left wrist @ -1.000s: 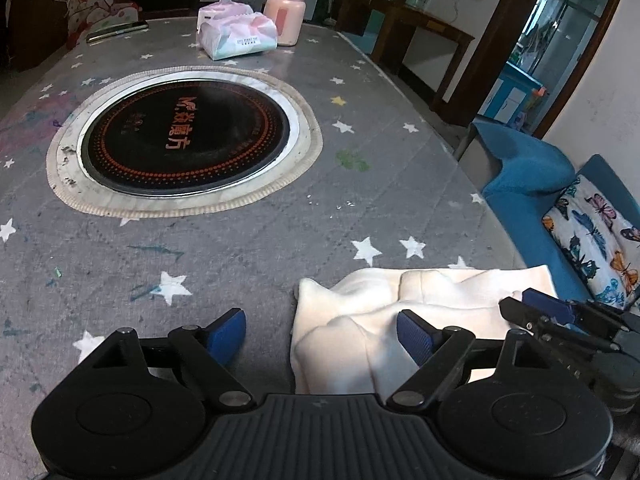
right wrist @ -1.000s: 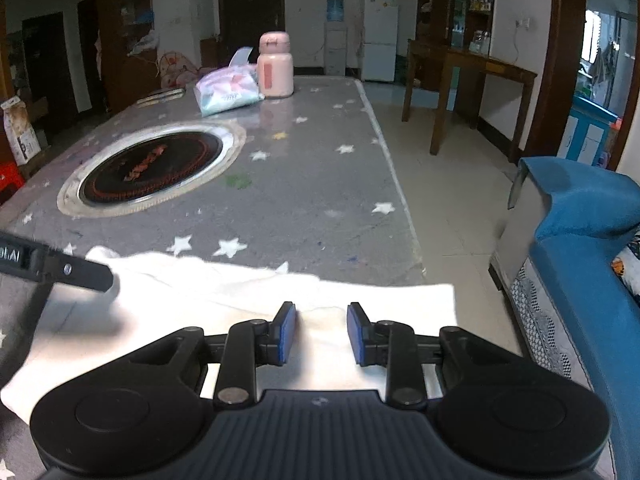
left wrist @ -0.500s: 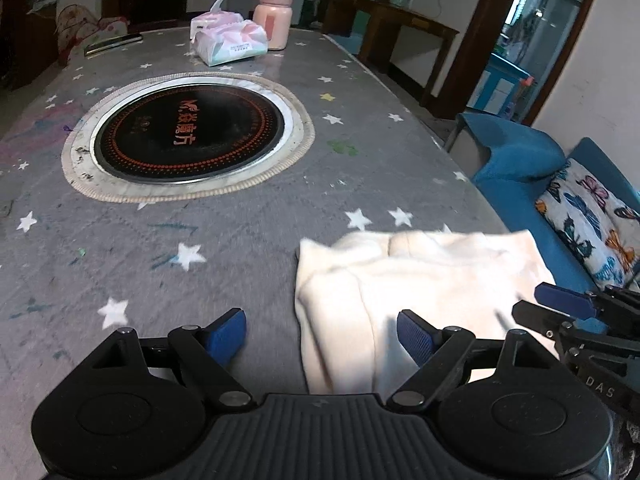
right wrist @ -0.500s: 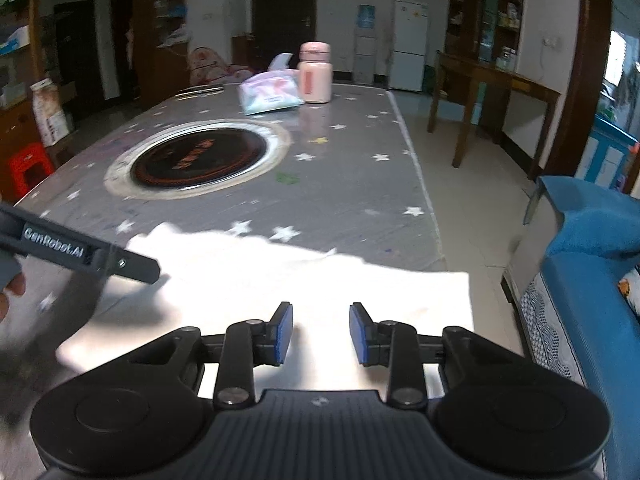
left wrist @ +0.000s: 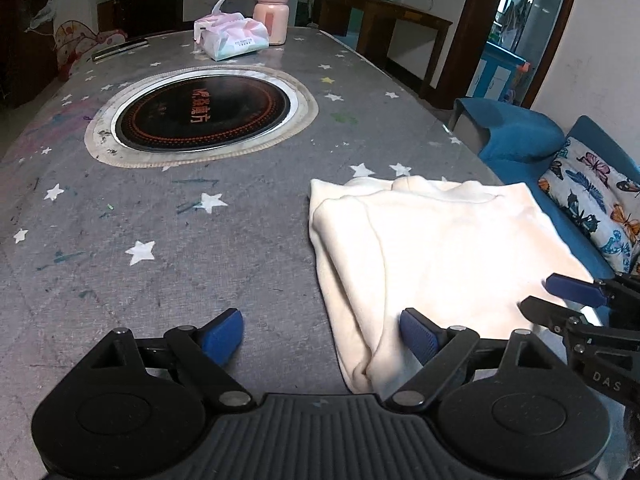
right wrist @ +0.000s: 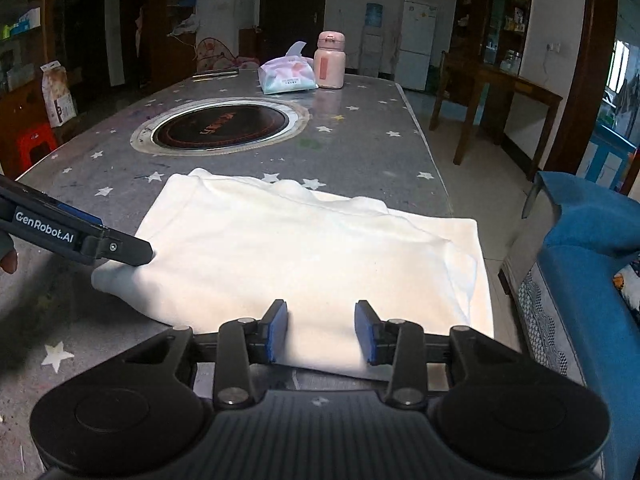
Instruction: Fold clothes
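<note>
A cream-white folded garment [left wrist: 440, 240] [right wrist: 312, 248] lies flat at the near right corner of the grey star-patterned table [left wrist: 160, 240]. My left gripper [left wrist: 320, 330] is wide open and its jaws are still opening. It hovers over the garment's near left edge, which runs between the blue pads untouched. It enters the right wrist view from the left, with the left gripper's [right wrist: 120, 248] tip at the cloth's left side. The jaws of my right gripper [right wrist: 322, 328] are opening above the garment's near hem, and the pads press on nothing. The right gripper [left wrist: 576, 296] shows at the cloth's right.
A round black cooktop [left wrist: 200, 114] is set into the table's middle. A tissue pack [left wrist: 232, 38] and a pink bottle [left wrist: 273, 14] stand at the far end. A blue sofa [right wrist: 592, 280] with a butterfly cushion [left wrist: 592, 196] is close beyond the table's right edge.
Both grippers have drawn back toward the near edge, so more of the garment shows ahead of them. The right gripper's jaws have widened. The garment itself lies still.
</note>
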The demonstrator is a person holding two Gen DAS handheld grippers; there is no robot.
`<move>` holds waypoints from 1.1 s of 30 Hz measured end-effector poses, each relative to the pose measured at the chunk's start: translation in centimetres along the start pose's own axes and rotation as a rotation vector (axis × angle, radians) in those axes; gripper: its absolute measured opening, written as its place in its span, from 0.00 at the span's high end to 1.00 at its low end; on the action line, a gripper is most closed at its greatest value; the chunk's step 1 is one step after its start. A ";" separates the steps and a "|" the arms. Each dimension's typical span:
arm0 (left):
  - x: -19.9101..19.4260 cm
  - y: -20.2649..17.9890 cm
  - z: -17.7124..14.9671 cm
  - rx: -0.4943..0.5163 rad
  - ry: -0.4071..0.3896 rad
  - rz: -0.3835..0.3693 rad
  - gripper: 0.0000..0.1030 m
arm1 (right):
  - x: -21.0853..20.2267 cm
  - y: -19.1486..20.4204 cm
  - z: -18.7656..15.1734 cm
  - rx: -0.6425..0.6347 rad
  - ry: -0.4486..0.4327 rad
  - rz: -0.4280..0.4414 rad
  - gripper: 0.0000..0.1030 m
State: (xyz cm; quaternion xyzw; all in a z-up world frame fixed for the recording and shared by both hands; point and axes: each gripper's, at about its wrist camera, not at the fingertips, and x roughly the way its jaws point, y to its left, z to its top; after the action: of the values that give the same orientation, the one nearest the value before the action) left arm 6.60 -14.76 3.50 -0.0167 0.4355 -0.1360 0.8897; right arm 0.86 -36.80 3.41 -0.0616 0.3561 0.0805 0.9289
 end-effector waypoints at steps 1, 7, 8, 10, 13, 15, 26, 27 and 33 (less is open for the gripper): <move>-0.4 -0.1 0.1 0.004 -0.008 -0.002 0.14 | -0.5 -0.1 0.0 0.000 -0.007 0.003 0.64; -0.5 -0.7 0.2 0.020 -0.023 -0.001 0.13 | -1.5 -1.6 -0.9 0.031 -0.006 -0.038 0.63; -0.2 -0.8 0.0 0.020 -0.012 0.003 0.13 | -1.5 -1.8 -1.2 0.035 -0.002 -0.039 0.63; 0.3 -0.8 -0.3 0.020 0.002 0.009 0.13 | -1.7 -1.9 -1.4 0.036 -0.005 -0.034 0.63; 0.3 -0.7 -0.4 0.014 0.005 0.007 0.12 | -2.1 -2.2 -1.6 0.038 -0.012 -0.030 0.63; 0.2 -0.6 -0.2 0.016 0.003 0.008 0.11 | -2.4 -2.7 -1.5 0.046 -0.019 -0.036 0.63; 0.3 -0.4 -0.1 -0.009 0.020 0.007 0.09 | -2.1 -3.8 -1.5 0.094 -0.007 -0.032 0.55; 0.3 -0.4 -0.2 -0.012 0.022 0.008 0.08 | -2.0 -3.6 -1.5 0.091 -0.002 -0.031 0.53; -0.5 -0.2 -0.6 -0.013 0.017 0.002 0.05 | -1.7 -2.7 -1.6 0.098 -0.005 -0.043 0.38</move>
State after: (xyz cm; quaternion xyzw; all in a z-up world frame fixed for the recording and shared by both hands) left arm 5.84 -14.82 3.54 -0.0210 0.4438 -0.1322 0.8861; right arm -0.90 -39.91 3.53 -0.0237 0.3556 0.0430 0.9333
